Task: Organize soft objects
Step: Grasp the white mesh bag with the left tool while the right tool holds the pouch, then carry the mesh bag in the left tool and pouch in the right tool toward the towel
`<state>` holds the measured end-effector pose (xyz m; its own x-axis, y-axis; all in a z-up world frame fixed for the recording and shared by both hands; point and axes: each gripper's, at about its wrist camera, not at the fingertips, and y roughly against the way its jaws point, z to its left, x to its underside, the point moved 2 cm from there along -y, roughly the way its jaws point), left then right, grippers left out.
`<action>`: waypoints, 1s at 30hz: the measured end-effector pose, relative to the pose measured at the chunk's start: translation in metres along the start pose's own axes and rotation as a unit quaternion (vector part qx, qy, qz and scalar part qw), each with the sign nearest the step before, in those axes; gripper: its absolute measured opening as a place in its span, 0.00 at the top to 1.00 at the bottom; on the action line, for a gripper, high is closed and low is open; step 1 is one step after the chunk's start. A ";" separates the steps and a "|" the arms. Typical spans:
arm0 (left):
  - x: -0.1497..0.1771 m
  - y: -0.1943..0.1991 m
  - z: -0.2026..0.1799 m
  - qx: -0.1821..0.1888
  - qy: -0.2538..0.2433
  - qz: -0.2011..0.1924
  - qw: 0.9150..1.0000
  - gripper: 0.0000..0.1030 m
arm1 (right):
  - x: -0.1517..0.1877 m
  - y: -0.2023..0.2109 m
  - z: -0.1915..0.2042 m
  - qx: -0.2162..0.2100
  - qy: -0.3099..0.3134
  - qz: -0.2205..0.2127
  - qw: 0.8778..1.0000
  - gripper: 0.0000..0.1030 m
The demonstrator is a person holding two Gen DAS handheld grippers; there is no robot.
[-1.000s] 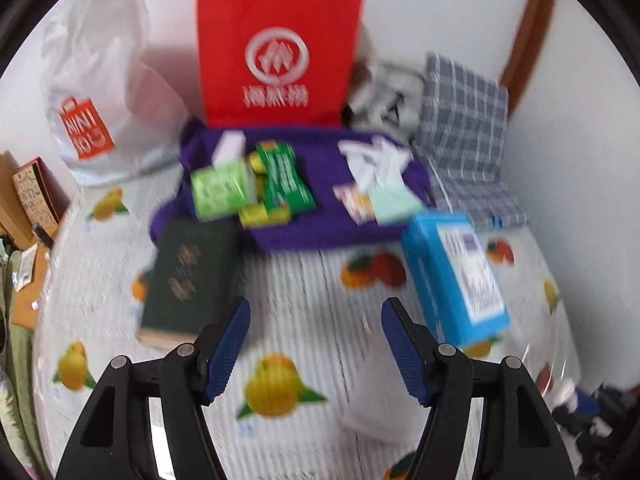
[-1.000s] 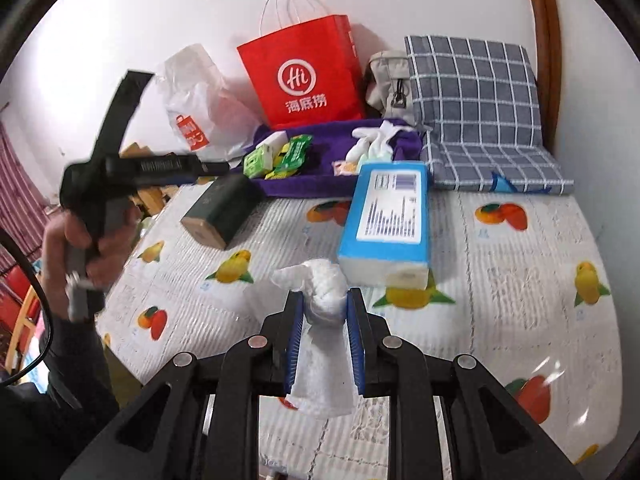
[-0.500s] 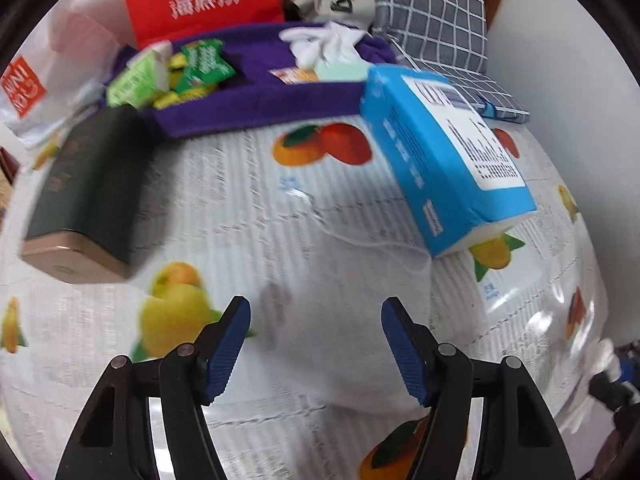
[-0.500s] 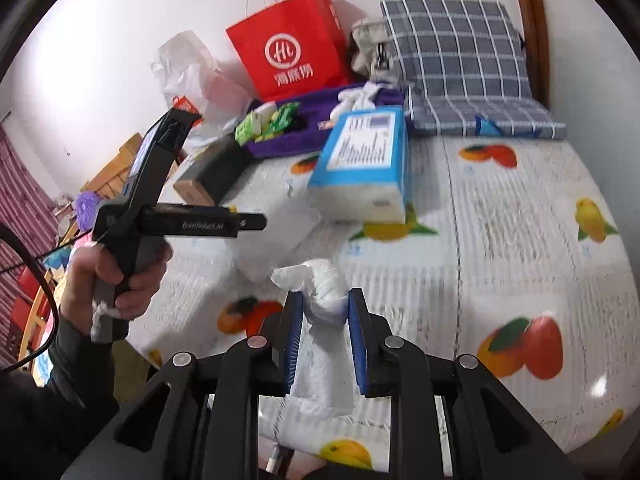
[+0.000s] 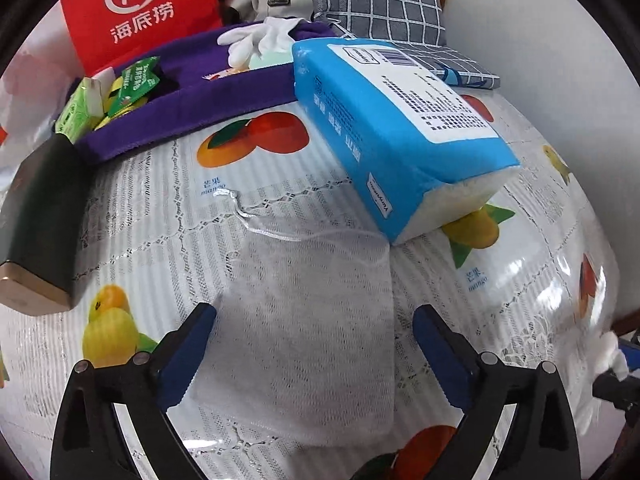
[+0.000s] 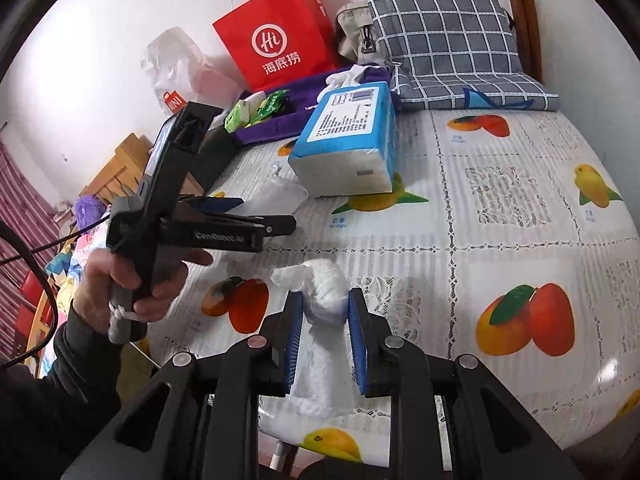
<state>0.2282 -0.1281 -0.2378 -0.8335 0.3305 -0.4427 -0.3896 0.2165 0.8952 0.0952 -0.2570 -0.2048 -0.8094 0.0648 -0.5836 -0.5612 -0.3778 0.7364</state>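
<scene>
We had the white bundle [image 6: 325,294] clamped in the right gripper [image 6: 325,308]; the left gripper [image 5: 312,344], jaws just widened and empty, straddled the unfilled mesh pouch [image 5: 312,320].

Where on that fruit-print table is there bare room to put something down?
The wide stretch right of the blue tissue pack and in front of the checked cushion is bare. It is crowded at the back left: purple tray, red bag, dark box, mesh pouch.

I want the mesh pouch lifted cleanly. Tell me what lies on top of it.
Only a corner of the blue tissue pack seems to overlap the mesh pouch at its far right corner; whether it presses down is hidden. Its drawstring lies free.
</scene>
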 end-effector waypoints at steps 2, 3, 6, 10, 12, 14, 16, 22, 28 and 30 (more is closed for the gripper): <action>0.000 0.003 0.002 -0.001 0.010 -0.005 1.000 0.09 | 0.001 -0.001 0.003 0.002 0.001 0.000 1.000 0.78; 0.002 0.005 0.005 -0.005 0.014 -0.008 1.000 0.12 | 0.002 -0.001 0.004 0.002 0.002 0.000 1.000 0.78; 0.006 0.012 0.013 -0.011 0.023 -0.019 0.999 0.35 | 0.003 -0.003 0.007 0.005 0.003 -0.001 1.000 0.77; 0.012 0.021 0.023 -0.016 0.018 -0.021 0.999 0.67 | 0.005 -0.007 0.010 0.007 0.002 0.002 1.000 0.77; 0.017 0.025 0.030 -0.015 0.019 -0.019 1.000 0.73 | 0.005 -0.009 0.012 0.011 0.004 0.004 1.000 0.77; 0.024 0.029 0.038 -0.021 0.021 -0.020 0.999 0.76 | 0.005 -0.011 0.014 0.016 0.005 0.006 1.000 0.77; 0.032 0.033 0.046 -0.028 0.029 -0.021 0.999 0.78 | 0.005 -0.013 0.015 0.019 0.003 0.008 1.000 0.77; 0.057 0.048 0.076 -0.053 0.053 -0.031 0.997 0.86 | 0.002 -0.019 0.020 0.030 -0.001 0.013 0.999 0.77; 0.076 0.060 0.104 -0.049 0.084 -0.036 0.995 0.87 | -0.010 -0.010 0.027 0.046 0.000 0.003 0.999 0.77; 0.079 0.064 0.114 -0.047 0.096 -0.037 0.994 0.87 | -0.016 -0.004 0.029 0.052 -0.001 -0.006 0.999 0.77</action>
<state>0.1820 0.0169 -0.2220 -0.8575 0.1328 -0.4970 -0.4796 0.1432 0.8657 0.1051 -0.2299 -0.1888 -0.8028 0.0701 -0.5921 -0.5856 -0.2796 0.7608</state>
